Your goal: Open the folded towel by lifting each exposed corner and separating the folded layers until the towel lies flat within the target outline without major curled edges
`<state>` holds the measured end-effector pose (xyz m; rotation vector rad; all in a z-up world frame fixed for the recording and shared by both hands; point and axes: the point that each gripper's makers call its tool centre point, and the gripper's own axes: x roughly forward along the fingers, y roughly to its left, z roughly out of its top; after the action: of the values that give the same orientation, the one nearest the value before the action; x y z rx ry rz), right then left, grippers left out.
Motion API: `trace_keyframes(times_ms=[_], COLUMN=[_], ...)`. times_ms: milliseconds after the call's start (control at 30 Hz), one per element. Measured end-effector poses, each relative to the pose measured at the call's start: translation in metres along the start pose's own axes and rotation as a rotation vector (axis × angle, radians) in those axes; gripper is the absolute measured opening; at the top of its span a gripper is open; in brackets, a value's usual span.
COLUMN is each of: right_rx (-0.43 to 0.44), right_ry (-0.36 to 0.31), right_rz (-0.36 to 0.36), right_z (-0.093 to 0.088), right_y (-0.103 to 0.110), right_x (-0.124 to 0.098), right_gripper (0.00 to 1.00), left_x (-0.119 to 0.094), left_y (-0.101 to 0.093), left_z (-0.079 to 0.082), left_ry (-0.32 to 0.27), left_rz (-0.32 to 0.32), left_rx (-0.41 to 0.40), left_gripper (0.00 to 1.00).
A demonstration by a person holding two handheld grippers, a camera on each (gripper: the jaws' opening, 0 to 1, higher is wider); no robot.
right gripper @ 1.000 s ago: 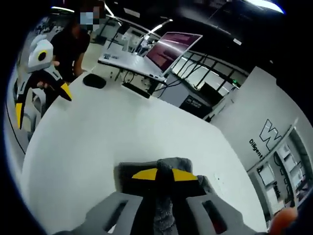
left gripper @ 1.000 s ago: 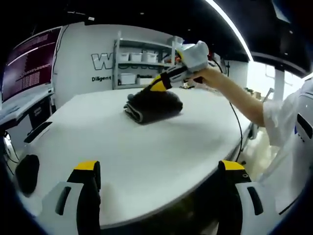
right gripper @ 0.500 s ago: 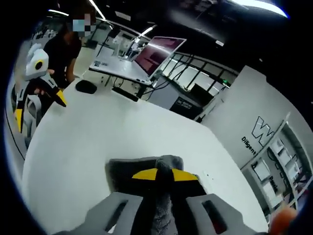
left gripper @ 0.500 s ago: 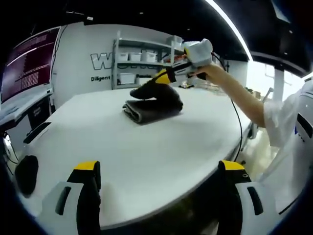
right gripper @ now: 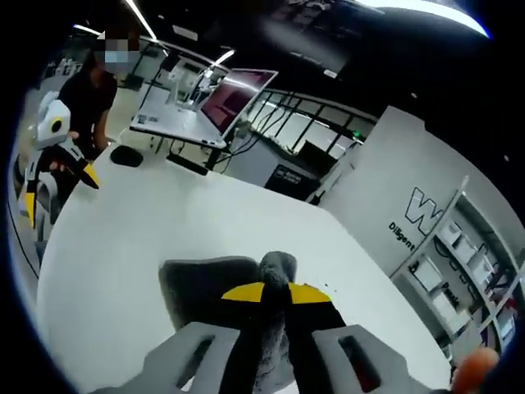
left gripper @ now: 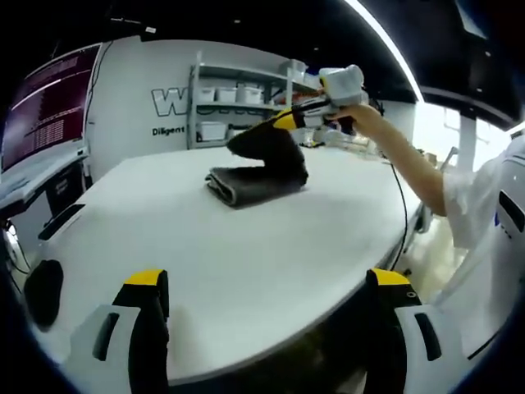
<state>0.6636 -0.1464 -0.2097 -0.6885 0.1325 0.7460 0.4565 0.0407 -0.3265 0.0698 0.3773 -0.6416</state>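
towel (right gripper: 215, 289) partly behind right tool (right gripper: 275, 297), wall lettering (left gripper: 175, 103) cut (shelving in front)

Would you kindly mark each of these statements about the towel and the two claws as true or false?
1. The right claw is shut on a corner of the towel. True.
2. The towel lies fully flat and unfolded on the table. False: most of it is a folded stack, with one layer lifted.
3. The left claw grips the towel too. False: its jaws stand apart over the near table edge, away from the towel.
4. The towel is dark grey. True.
5. A black mouse sits beside the towel. False: it lies near the table's edge, far from it.
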Motion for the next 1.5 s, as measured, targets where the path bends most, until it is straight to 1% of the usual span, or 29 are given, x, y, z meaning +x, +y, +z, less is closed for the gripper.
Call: trace_keyframes(times_ms=[233, 667, 1333, 1500], right_rx=[0.03, 0.084, 0.172, 0.181], right_ry=[-0.006, -0.012, 0.006, 0.027], right_rz=[-0.039, -0.093, -0.179, -0.205], right_z=[-0.007, -0.023, -0.058, -0.069], right_y=[-0.012, -0.034, -0.063, -0.068], right_x=[-0.013, -0.022, -0.047, -0.054], right_gripper=[0.04, 0.04, 0.04, 0.04], left_x=[0.001, 0.002, 0.004, 0.003], left_y=[0.0, 0.0, 0.0, 0.0], left_z=[-0.001, -0.001, -0.003, -0.003], left_ry=[0.003, 0.006, 0.015, 0.013], left_rz=[0.0, 0.004, 0.002, 0.001], left_rx=[0.0, -0.002, -0.006, -0.006], left_gripper=[0.97, 0.97, 0.97, 0.97])
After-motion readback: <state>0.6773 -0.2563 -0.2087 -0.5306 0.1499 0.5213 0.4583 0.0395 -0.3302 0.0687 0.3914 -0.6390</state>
